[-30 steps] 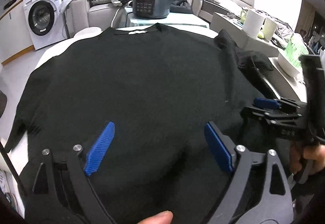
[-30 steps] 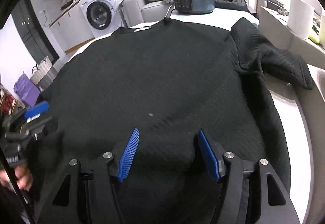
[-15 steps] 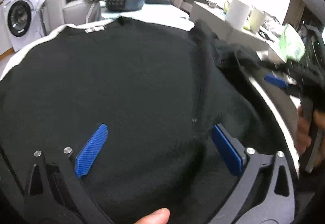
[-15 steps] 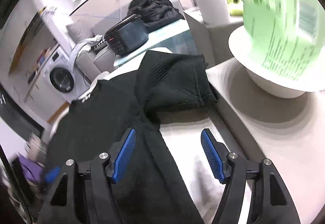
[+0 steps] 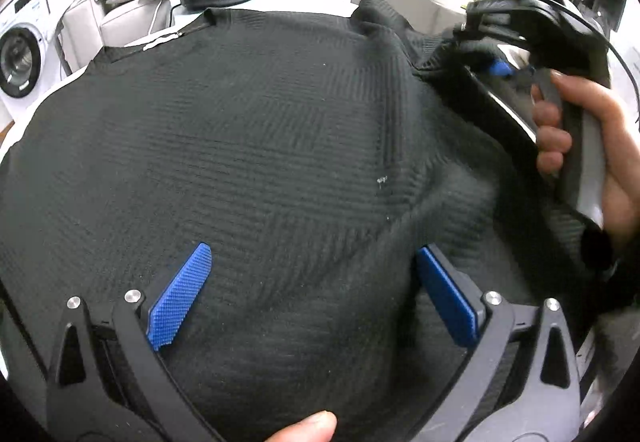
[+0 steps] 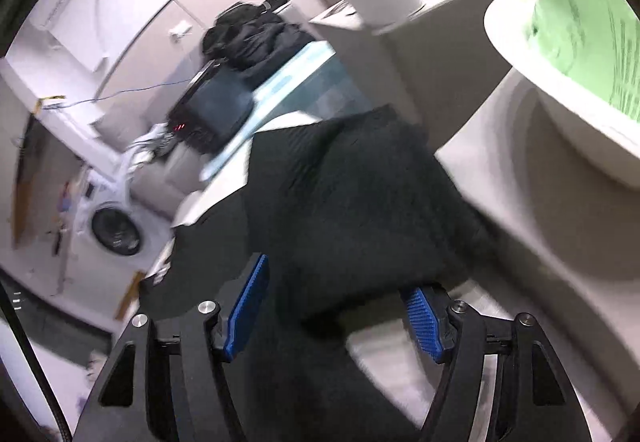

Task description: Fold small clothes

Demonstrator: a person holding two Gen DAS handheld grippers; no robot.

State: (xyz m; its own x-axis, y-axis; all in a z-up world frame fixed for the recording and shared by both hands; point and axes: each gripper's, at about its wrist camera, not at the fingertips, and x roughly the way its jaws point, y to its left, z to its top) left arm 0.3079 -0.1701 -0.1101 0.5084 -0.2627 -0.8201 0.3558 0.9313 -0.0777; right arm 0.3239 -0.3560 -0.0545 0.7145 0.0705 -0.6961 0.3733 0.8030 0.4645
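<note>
Closing on the black sweater's point(image 6: 348, 201) bunched sleeve, the right hand-held gripper point(image 6: 336, 316), jaws not yet pinching, risks grabbing extra layers.

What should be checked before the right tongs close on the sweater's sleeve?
1. Black sweater spread flat on the table, collar away from the camera: ok.
2. Sleeve between the pads of the right tongs: ok; the cuff end lies in the gap, and the jaws have just been closing.
3. Pads pressing the cloth: not ok, a gap shows at both pads.
4. Left tongs clear of the cloth: ok, wide open above the sweater's body with nothing gripped.
5. White bowl beside the sleeve out of the way: cannot tell, it sits close.
6. Right wrist view sharp: not ok, blurred.
</note>
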